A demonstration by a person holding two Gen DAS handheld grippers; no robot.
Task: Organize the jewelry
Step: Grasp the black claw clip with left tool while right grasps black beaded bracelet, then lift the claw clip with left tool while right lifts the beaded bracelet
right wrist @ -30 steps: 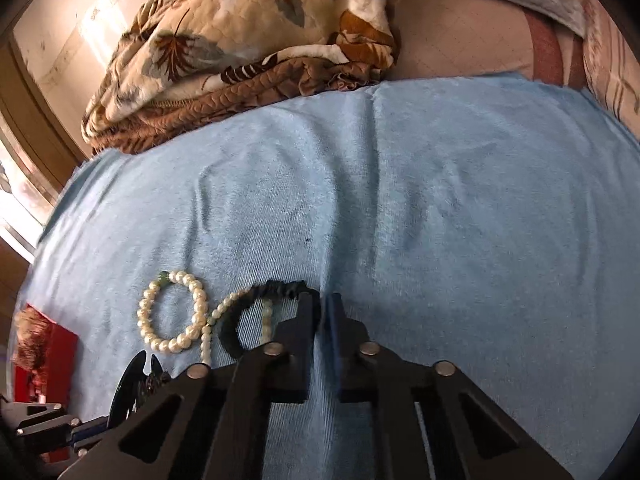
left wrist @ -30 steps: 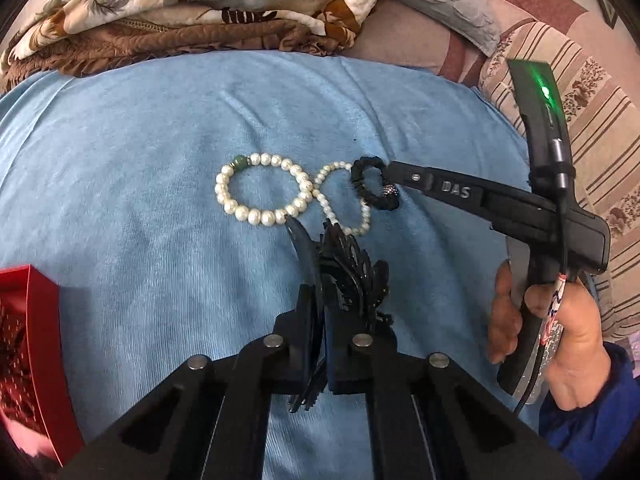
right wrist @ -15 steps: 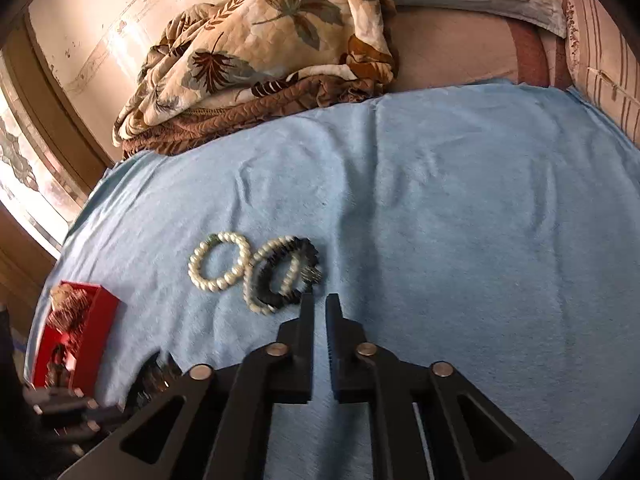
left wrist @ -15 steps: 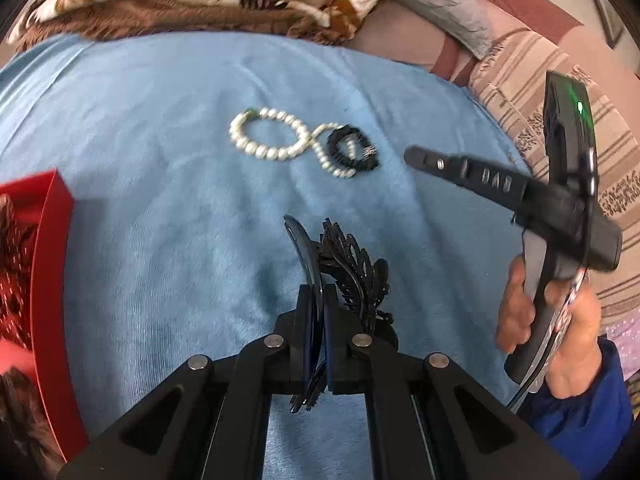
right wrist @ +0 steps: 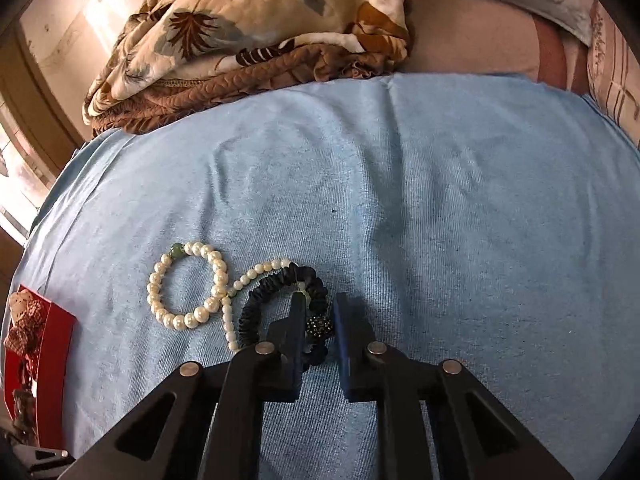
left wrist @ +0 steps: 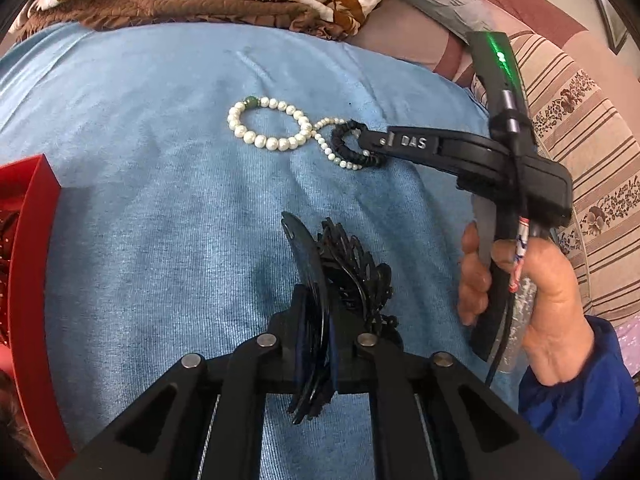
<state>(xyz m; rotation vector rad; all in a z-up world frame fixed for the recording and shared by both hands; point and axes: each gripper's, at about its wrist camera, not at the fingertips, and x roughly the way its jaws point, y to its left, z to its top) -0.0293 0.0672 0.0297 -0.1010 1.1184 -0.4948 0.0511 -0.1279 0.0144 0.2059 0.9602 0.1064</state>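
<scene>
Blue towel (right wrist: 440, 200) spread on a bed, floral quilt (right wrist: 248, 28) behind. Left tool (left wrist: 316, 280) is clamped on a black filigree hair clip (left wrist: 352, 264), red box (left wrist: 32, 264) off to its left. Right tool (right wrist: 318, 312) has just been opening; its jaws now stand slightly apart, straddling the black beaded bracelet (right wrist: 280, 300), pads not pressing. Pearl bracelet (right wrist: 188, 284) and thin pearl strand (right wrist: 240, 292) lie just left of it. Step in hand: picking up the black bracelet. Next: lower, close on that band only, since the strand overlaps it.

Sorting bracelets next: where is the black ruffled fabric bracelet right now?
In the right wrist view the black ruffled fabric bracelet lies on the light blue towel, overlapping the small-pearl strand, with the right tool straddling its sparkly bead.
</scene>
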